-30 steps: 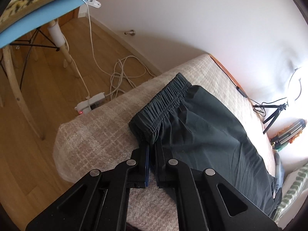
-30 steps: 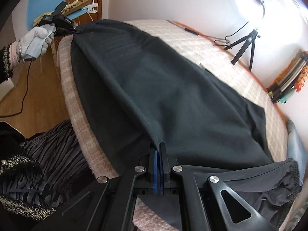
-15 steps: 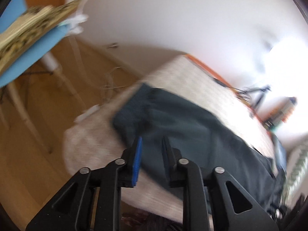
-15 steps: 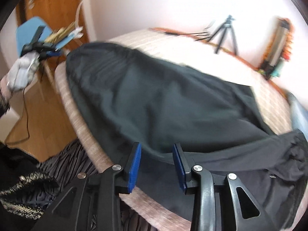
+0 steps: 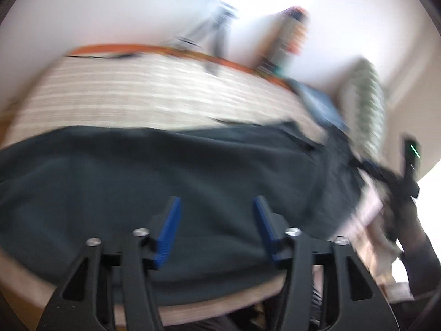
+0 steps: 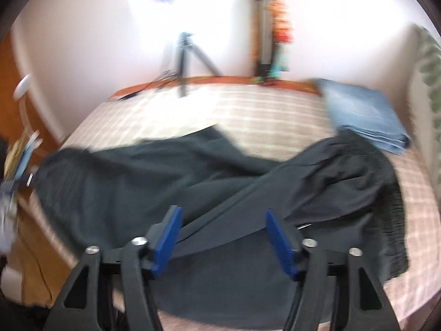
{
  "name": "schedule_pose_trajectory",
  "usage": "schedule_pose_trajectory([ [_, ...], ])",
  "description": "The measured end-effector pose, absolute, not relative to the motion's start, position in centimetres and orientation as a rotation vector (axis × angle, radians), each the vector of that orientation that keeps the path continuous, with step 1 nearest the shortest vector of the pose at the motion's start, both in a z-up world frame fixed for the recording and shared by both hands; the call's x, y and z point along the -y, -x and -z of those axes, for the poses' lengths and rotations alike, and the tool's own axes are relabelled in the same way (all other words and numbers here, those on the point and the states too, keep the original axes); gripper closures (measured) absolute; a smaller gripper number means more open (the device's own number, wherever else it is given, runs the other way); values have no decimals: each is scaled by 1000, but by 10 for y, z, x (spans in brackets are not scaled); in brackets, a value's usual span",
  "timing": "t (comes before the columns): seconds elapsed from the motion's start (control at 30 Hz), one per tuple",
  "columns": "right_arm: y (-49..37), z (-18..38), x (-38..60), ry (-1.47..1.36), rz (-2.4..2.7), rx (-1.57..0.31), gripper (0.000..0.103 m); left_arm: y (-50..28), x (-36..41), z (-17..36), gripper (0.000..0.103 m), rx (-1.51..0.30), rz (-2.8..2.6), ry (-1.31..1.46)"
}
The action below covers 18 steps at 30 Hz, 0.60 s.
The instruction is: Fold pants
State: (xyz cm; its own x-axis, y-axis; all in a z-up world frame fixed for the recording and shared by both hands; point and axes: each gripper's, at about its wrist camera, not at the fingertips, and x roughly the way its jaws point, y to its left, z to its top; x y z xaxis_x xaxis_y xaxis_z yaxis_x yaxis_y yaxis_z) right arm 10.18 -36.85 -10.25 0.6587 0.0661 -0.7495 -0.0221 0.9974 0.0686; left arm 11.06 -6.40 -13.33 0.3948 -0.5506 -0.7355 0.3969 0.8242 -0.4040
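Note:
The dark grey pants (image 6: pixel 220 182) lie spread across the beige checked bed (image 6: pixel 261 113), with the elastic waistband bunched at the right. They also fill the middle of the left wrist view (image 5: pixel 165 171). My left gripper (image 5: pixel 216 227) is open and empty, just above the cloth near the bed's front edge. My right gripper (image 6: pixel 223 237) is open and empty over the pants' near edge. The right gripper and gloved hand show at the far right of the left wrist view (image 5: pixel 405 182). Both views are motion-blurred.
A folded light blue garment (image 6: pixel 363 115) lies on the bed at the back right. A small tripod (image 6: pixel 187 55) and a ring light stand by the back wall. A patterned pillow (image 5: pixel 369 102) is at the right. Wooden floor lies left of the bed.
Both grippers have let go of the pants and opened wide. Both have swung round to face across the bed. The pants now lie flat on the bed.

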Motion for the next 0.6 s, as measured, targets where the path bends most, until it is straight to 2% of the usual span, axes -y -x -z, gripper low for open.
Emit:
schedule_pose_trajectory([
  [0.07,-118,97,390,-101,7,-864,25,-109,96,137,45,-1022,692,137],
  [0.13,-138,93,410,-148,57,-875,25,-108,127,139,45,-1035,755,82],
  [0.23,-172,91,436,-224,113,-928,15,-101,167,143,45,-1047,858,6],
  [0.43,-226,104,464,-306,282,-1034,18,-93,215,165,45,-1110,962,-111],
  [0.6,-254,121,465,-253,358,-1114,21,-79,228,179,45,-1123,978,-202],
])
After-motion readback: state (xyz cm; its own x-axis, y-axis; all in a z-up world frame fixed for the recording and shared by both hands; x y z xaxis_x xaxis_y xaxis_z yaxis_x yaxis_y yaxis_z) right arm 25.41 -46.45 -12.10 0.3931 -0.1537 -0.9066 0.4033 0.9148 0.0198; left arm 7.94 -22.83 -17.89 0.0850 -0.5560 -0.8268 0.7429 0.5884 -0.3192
